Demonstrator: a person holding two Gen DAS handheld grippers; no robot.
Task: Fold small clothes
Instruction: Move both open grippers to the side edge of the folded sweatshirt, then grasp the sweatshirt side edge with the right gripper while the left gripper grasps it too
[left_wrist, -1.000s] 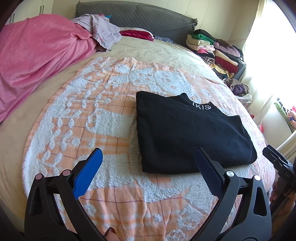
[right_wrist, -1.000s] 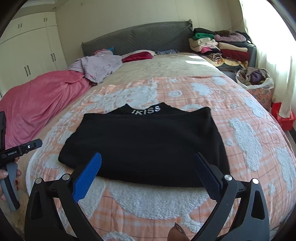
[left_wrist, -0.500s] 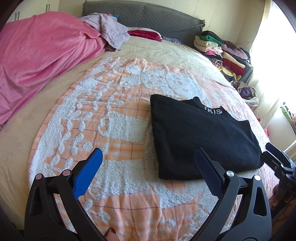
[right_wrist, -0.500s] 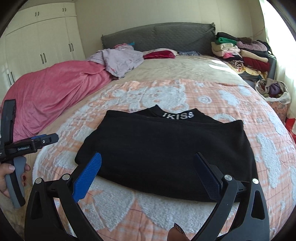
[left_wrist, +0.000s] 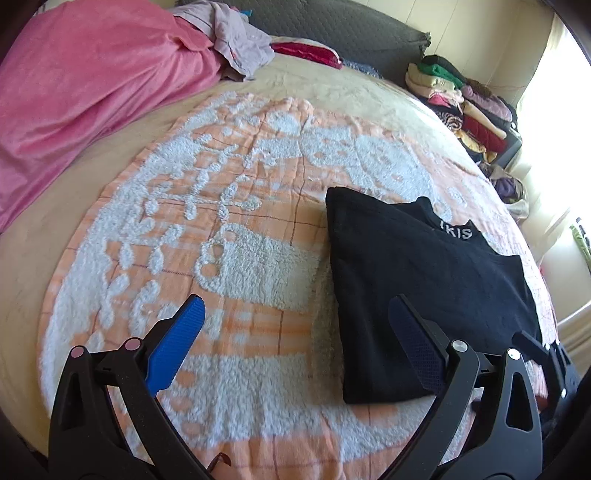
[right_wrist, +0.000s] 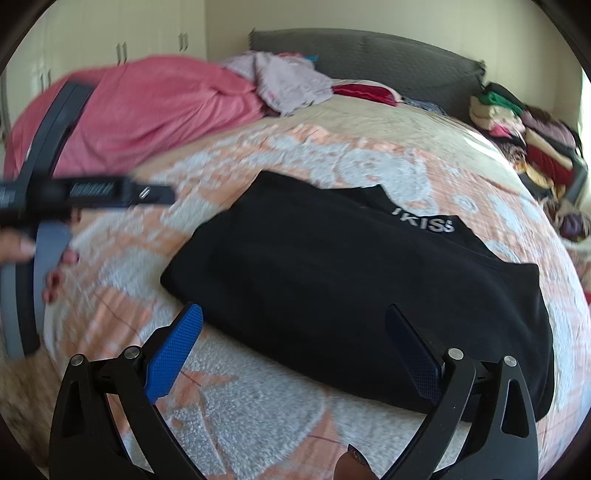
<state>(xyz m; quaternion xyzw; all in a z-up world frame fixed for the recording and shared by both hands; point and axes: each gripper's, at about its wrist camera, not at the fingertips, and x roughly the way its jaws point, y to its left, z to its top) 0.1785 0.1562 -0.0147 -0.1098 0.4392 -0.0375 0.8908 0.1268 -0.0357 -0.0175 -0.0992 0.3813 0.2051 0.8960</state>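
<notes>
A folded black garment (left_wrist: 424, 288) with white "KISS" lettering at its collar lies flat on the orange and white blanket (left_wrist: 229, 206); it also shows in the right wrist view (right_wrist: 351, 280). My left gripper (left_wrist: 295, 332) is open and empty, above the blanket just left of the garment's near corner. My right gripper (right_wrist: 295, 336) is open and empty, hovering over the garment's near edge. The left gripper's body and the hand holding it (right_wrist: 48, 221) appear blurred at the left of the right wrist view.
A pink blanket (left_wrist: 85, 85) is heaped on the bed's left side. Lilac clothes (left_wrist: 236, 37) and a red cushion (left_wrist: 306, 51) lie by the grey headboard (left_wrist: 351, 33). A stack of folded clothes (left_wrist: 469, 107) stands at the far right.
Both grippers have swung left, so the black garment sits further right in both views. The left gripper has come nearer the right one. The garment has not moved; jaws stay open.
</notes>
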